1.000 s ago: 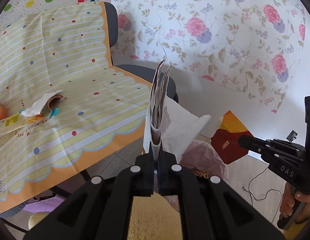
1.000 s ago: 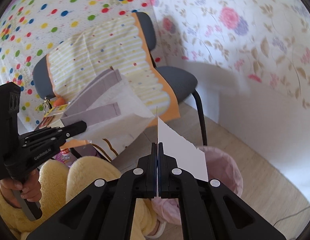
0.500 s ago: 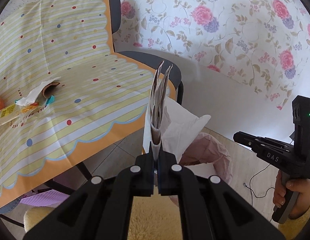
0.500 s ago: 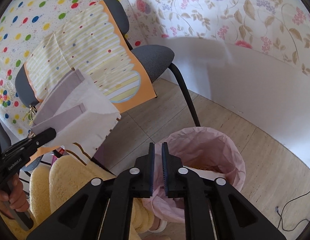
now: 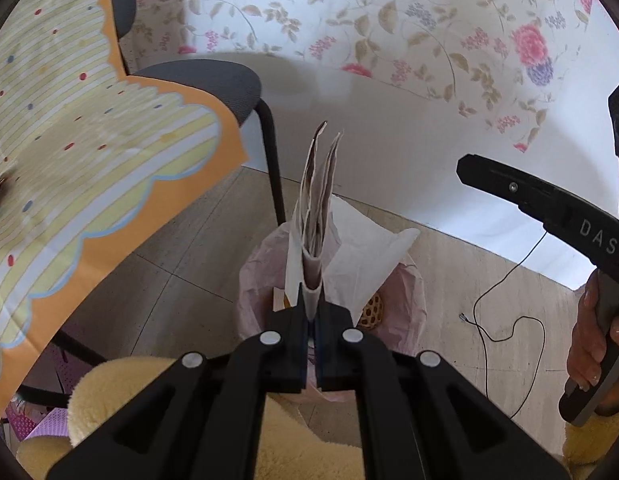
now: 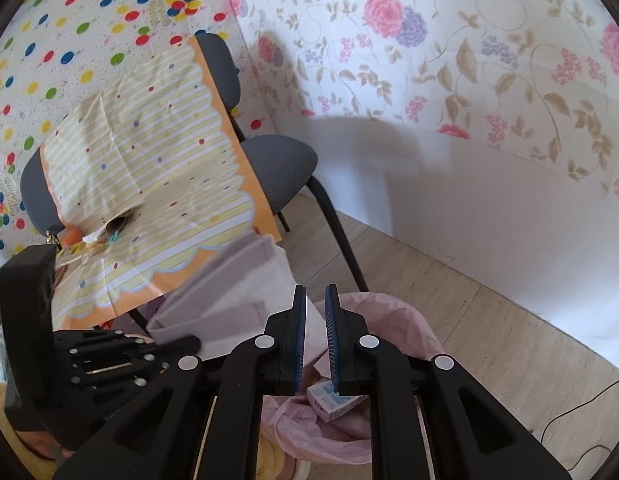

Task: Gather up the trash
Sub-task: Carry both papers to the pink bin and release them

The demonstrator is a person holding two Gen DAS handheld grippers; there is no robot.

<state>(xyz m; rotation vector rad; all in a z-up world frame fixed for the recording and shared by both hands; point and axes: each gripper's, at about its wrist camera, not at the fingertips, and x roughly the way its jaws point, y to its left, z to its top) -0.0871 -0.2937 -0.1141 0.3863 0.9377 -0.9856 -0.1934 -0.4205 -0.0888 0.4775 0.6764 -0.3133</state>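
So the right tongs (image 6: 315,332) are spread now and the white card scrap they pinched a second ago is gone, dropped into the pink plastic-lined trash bin (image 6: 393,312) I'd guess. The left tongs (image 5: 311,320) stay pressed together on the folded white and grey paper bag (image 5: 315,216), now hanging right over the bin. More wrappers (image 6: 89,240) wait on the striped yellow cloth surface (image 6: 149,152).

- Bright, even daylight in both views.
- Soft shadow falls on the white wall (image 6: 389,168).
- Fisheye edges curve and vignette black.
- Striped cloth (image 5: 69,160) shows motion blur.
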